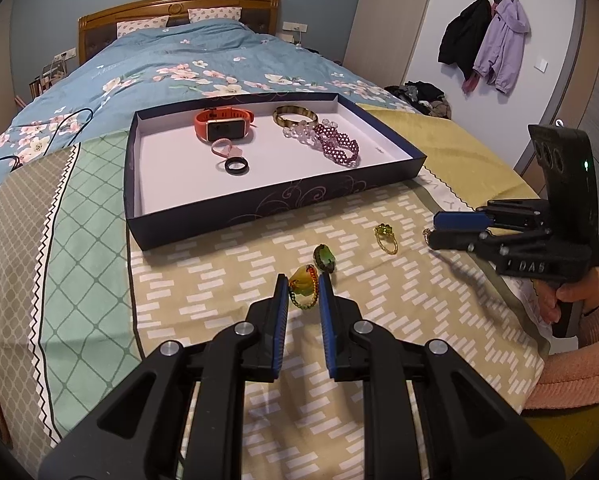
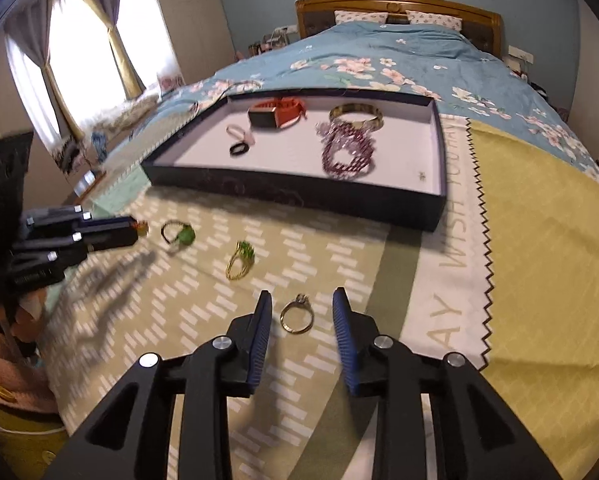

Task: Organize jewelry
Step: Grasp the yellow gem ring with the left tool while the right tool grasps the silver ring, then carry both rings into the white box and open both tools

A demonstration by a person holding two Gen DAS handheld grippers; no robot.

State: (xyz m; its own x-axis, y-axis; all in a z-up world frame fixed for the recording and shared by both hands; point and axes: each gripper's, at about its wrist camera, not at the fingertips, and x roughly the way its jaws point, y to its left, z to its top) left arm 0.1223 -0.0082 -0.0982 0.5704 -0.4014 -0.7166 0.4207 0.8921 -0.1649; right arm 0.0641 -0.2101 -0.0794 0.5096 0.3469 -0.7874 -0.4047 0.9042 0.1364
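Pick-up step: left tongs [image 1: 303,294] half-open around the amber ring [image 1: 304,289]; right tongs [image 2: 301,312] wide, straddling the gold ring [image 2: 296,317]. Next, close, carry to tray [image 1: 259,204] at twelve o'clock.

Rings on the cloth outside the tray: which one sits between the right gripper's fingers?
The plain gold ring with a clear stone, framed by the open right gripper; the others carry green or yellow-green decoration and lie farther left.

A home bedroom: a bed [image 1: 203,64] with floral quilt and wooden headboard [image 1: 179,8], coats [image 1: 487,36] hanging upper right, probably curtained window [image 2: 79,52].
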